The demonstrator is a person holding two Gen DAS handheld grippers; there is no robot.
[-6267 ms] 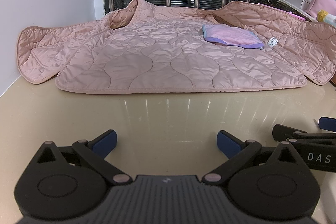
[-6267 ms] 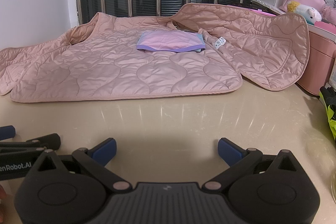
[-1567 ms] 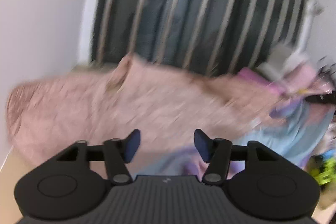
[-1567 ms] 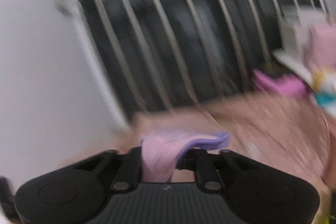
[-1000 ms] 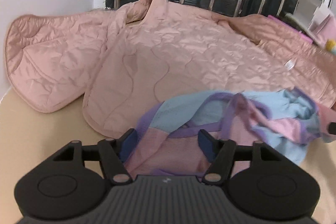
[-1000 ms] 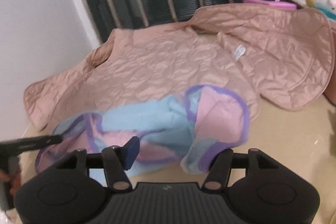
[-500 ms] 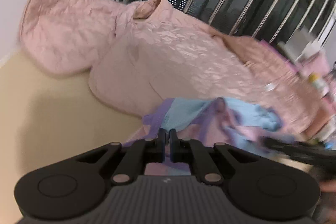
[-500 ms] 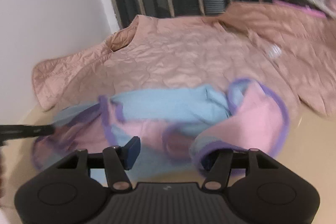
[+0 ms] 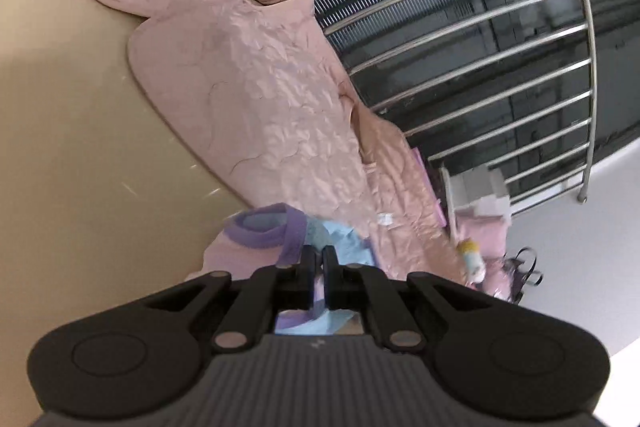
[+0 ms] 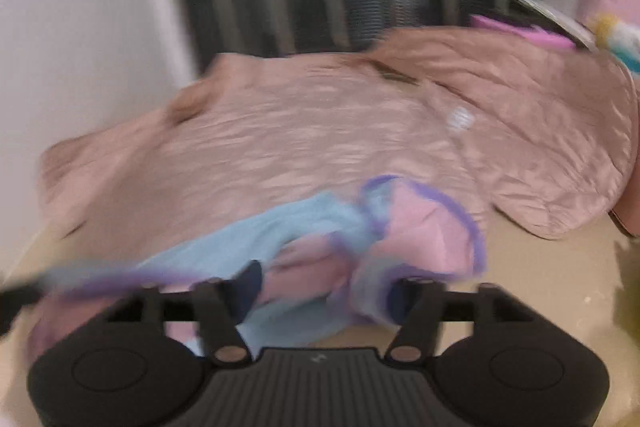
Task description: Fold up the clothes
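Note:
A small pink and light-blue garment with purple trim lies bunched at the front of the beige table, partly over a spread pink quilted jacket. My left gripper is rolled sideways and shut on the garment's purple-trimmed edge. My right gripper is open, its jaws wide apart over the garment's pink and blue folds, gripping nothing. The right wrist view is blurred by motion.
The pink quilted jacket covers the back of the table up to a barred window. White boxes, pink items and a small plush toy stand at the right end. A white wall is on the left.
My left gripper, shut on the garment's edge, has rolled strongly sideways and lifted. The right gripper stays open and has moved closer over the garment, whose folds have shifted.

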